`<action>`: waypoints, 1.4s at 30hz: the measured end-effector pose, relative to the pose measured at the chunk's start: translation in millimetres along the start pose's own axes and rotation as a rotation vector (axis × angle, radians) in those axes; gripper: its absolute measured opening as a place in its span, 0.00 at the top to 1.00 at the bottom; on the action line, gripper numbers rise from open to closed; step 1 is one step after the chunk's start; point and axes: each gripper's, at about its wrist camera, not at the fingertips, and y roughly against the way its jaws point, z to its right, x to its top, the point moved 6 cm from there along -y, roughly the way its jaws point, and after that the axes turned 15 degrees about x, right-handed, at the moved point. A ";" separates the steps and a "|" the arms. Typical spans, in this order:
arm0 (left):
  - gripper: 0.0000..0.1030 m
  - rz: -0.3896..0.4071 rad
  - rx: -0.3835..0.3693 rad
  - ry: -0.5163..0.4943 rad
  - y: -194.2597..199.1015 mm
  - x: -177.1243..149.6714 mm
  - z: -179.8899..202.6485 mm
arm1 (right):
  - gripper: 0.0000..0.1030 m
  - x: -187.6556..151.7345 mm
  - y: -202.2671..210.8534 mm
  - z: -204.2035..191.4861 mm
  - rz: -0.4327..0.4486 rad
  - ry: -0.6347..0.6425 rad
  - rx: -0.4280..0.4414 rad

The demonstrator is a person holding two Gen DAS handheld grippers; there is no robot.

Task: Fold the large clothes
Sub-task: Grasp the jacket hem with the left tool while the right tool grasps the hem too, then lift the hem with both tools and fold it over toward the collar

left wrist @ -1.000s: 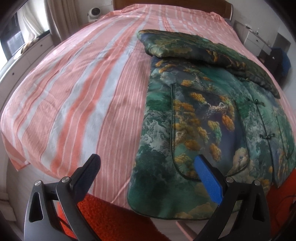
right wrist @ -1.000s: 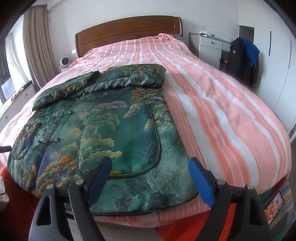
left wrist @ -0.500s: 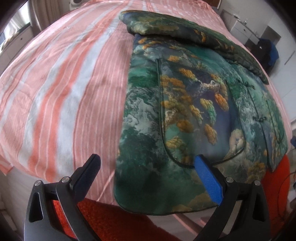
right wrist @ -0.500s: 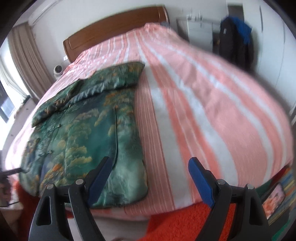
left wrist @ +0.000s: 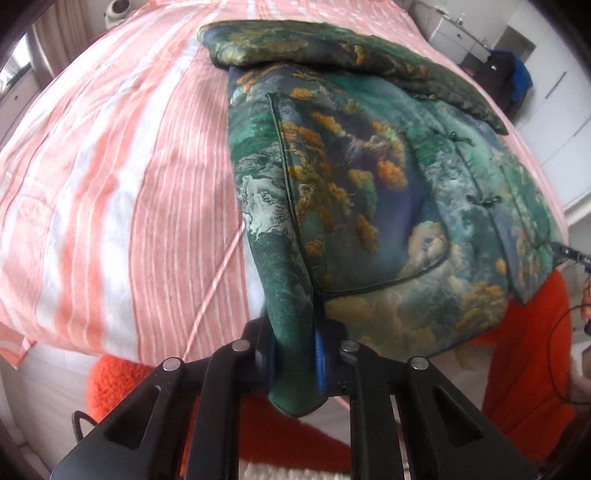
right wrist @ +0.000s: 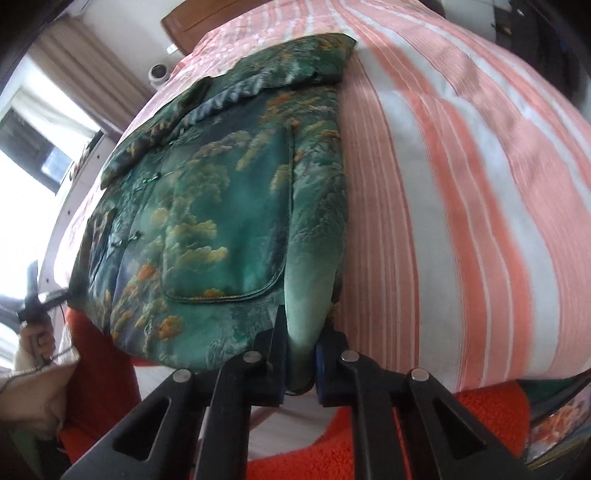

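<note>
A green padded jacket point(left wrist: 369, 177) with orange and gold tree patterns lies flat on the pink striped bed point(left wrist: 110, 166), sleeves folded across its top. My left gripper point(left wrist: 293, 365) is shut on the jacket's bottom left hem corner at the bed's near edge. In the right wrist view the jacket point(right wrist: 221, 206) fills the left half, and my right gripper point(right wrist: 301, 363) is shut on its bottom right hem corner. The pinched fabric bunches up between each pair of jaws.
An orange rug point(left wrist: 258, 428) lies on the floor below the bed's near edge. A wooden headboard point(right wrist: 192, 22) stands at the far end. White drawers point(left wrist: 458, 37) and a dark garment point(left wrist: 513, 77) stand to the bed's right. Curtains and a window point(right wrist: 44, 122) are on the left.
Both grippers were open above the near hem. They have moved down to the jacket's two bottom corners and closed on the fabric.
</note>
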 end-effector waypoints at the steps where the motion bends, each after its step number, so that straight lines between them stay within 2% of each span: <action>1: 0.88 0.000 -0.007 -0.017 5.6 -4.0 0.3 | 0.90 -0.5 5.2 -5.2 -0.002 0.012 -0.001; 5: 0.89 -0.037 0.005 -0.079 17.9 -32.6 3.0 | 0.90 -19.2 22.9 -21.2 -0.037 0.030 0.015; 8: 0.89 -0.062 -0.040 -0.041 25.8 -51.9 -2.7 | 0.90 -45.0 29.5 -26.3 -0.077 -0.004 0.043; 10: 0.90 -0.041 -0.106 0.032 37.6 -47.2 -11.7 | 0.90 -52.1 36.6 -26.6 -0.057 -0.072 0.117; 13: 0.90 0.055 -0.199 0.110 68.8 -14.0 -25.5 | 0.90 -30.9 59.6 -35.1 0.064 -0.137 0.294; 16: 0.90 0.151 -0.240 0.129 95.9 40.6 -38.0 | 0.90 16.4 82.5 -45.7 0.167 -0.125 0.396; 18: 0.90 0.206 -0.256 0.140 107.3 91.2 -45.0 | 0.91 65.5 91.9 -50.6 0.218 -0.099 0.406; 20: 0.90 0.271 -0.221 0.145 111.1 154.4 -53.7 | 0.91 117.3 90.9 -51.2 0.258 -0.086 0.405; 21: 0.87 0.293 -0.205 0.160 109.9 186.8 -55.3 | 0.91 156.3 86.2 -46.7 0.286 -0.076 0.385; 22: 0.84 0.292 -0.201 0.180 100.9 223.5 -57.4 | 0.91 182.0 80.5 -43.2 0.304 -0.072 0.366; 23: 0.78 0.269 -0.191 0.210 86.2 260.5 -59.5 | 0.91 212.1 72.6 -37.4 0.338 -0.074 0.329; 25: 0.57 0.210 -0.135 0.238 56.7 306.0 -64.3 | 0.88 272.0 51.9 -18.4 0.423 -0.104 0.271; 26: 0.36 0.182 -0.073 0.246 42.1 320.3 -63.6 | 0.86 297.2 37.5 -7.9 0.440 -0.131 0.271; 27: 0.25 0.166 -0.013 0.252 33.4 328.9 -67.7 | 0.79 320.9 16.5 5.8 0.431 -0.189 0.248; 28: 0.24 0.156 0.023 0.263 28.6 332.4 -74.9 | 0.74 329.2 7.6 13.5 0.419 -0.226 0.233; 30: 0.21 0.157 0.015 0.294 26.9 326.4 -87.3 | 0.65 337.9 -14.2 22.3 0.390 -0.299 0.256; 32: 0.06 0.169 -0.004 0.323 21.7 310.8 -102.4 | 0.37 336.6 -21.6 18.5 0.392 -0.274 0.247; 33: 0.05 0.171 0.003 0.329 14.1 307.4 -107.4 | 0.13 334.8 -22.2 16.4 0.399 -0.236 0.215; 34: 0.05 0.156 0.013 0.328 3.6 297.8 -111.0 | 0.08 333.8 -18.8 20.2 0.405 -0.222 0.199; 36: 0.06 0.109 0.008 0.319 -23.7 288.3 -107.6 | 0.08 329.6 -14.9 30.2 0.405 -0.211 0.169; 40: 0.13 0.083 -0.029 0.283 -56.9 283.2 -78.3 | 0.09 316.3 -37.3 43.3 0.284 -0.163 0.073; 42: 0.24 0.087 -0.036 0.253 -65.4 285.5 -60.0 | 0.15 311.3 -53.2 39.0 0.218 -0.122 0.063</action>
